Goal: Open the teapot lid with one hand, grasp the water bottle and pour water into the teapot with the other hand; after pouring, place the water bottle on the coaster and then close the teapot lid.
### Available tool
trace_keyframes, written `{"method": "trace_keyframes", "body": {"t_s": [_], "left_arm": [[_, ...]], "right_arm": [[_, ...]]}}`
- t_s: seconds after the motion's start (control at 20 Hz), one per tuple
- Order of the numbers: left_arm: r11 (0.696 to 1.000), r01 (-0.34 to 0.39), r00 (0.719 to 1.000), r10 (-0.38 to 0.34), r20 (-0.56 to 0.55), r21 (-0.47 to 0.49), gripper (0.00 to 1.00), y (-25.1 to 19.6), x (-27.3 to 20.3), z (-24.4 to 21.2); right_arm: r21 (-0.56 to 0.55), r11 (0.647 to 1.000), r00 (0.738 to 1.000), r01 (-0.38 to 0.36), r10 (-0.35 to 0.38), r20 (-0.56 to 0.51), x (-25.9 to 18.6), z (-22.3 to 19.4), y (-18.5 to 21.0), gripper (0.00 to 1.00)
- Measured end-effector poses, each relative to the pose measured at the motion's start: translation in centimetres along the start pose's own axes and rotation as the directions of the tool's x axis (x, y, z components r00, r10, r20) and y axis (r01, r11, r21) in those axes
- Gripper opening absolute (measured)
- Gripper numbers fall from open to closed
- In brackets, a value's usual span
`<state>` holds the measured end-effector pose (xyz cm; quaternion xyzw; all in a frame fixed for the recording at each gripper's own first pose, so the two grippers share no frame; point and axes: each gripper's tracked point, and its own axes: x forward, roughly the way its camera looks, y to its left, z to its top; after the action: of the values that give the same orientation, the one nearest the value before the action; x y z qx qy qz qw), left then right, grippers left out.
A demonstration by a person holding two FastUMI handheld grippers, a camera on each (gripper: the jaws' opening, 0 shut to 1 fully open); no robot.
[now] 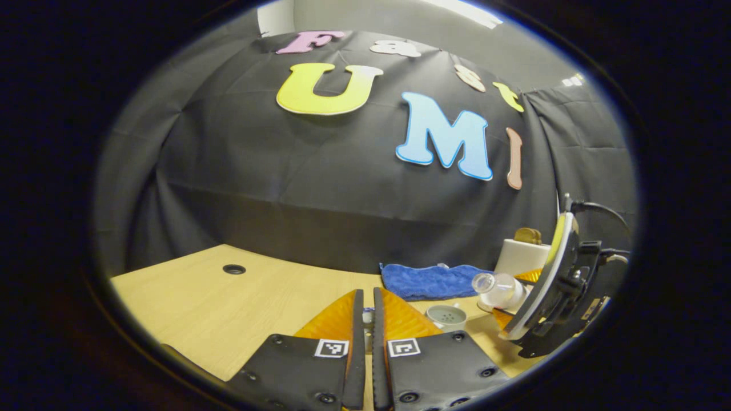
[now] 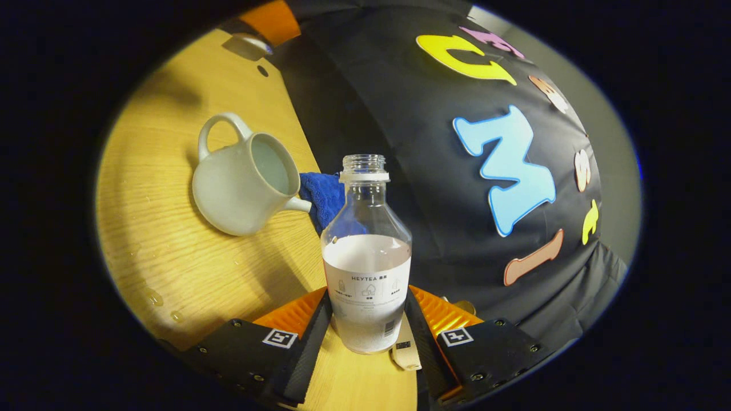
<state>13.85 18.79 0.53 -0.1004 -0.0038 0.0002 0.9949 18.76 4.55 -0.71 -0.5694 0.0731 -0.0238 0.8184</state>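
Observation:
In the right gripper view my right gripper (image 2: 368, 299) is shut on a clear, uncapped water bottle (image 2: 366, 251), about half full, held tilted over the table. The pale teapot (image 2: 245, 182) stands on the table with its mouth open and no lid on it, spout toward the bottle. In the left gripper view my left gripper (image 1: 368, 297) is nearly closed on a small pale piece, the teapot lid (image 1: 368, 315), mostly hidden by the fingers. Beyond it sit the teapot (image 1: 447, 317), the tilted bottle (image 1: 497, 288) and the right gripper (image 1: 548, 297).
A blue cloth (image 1: 431, 281) lies at the back of the wooden table (image 1: 228, 308), behind the teapot. A white box (image 1: 522, 257) stands at the back right. Water drops (image 2: 154, 297) dot the table near the teapot. A beige piece (image 2: 405, 348) lies under the bottle.

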Motion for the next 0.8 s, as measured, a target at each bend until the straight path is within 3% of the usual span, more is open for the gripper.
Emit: {"method": "trace_keyframes", "body": {"t_s": [0.3,0.5,0.8], "left_arm": [[0.999,-0.025,1.0,0.025,0.019,-0.026,0.14,1.7,-0.2,0.3],[0.998,-0.041,0.999,0.042,0.011,-0.037,0.14,2.7,-0.1,-0.2],[0.998,-0.04,0.999,0.039,-0.006,-0.05,0.14,2.8,0.2,-1.1]], "right_arm": [[-0.189,0.981,0.999,0.036,-0.028,0.045,0.4,1.6,-0.6,0.76],[-0.343,0.937,0.997,0.065,-0.049,0.057,0.7,1.7,-1.1,0.76],[-0.456,0.885,0.994,0.088,-0.052,0.091,0.9,1.8,-1.9,0.72]]}}
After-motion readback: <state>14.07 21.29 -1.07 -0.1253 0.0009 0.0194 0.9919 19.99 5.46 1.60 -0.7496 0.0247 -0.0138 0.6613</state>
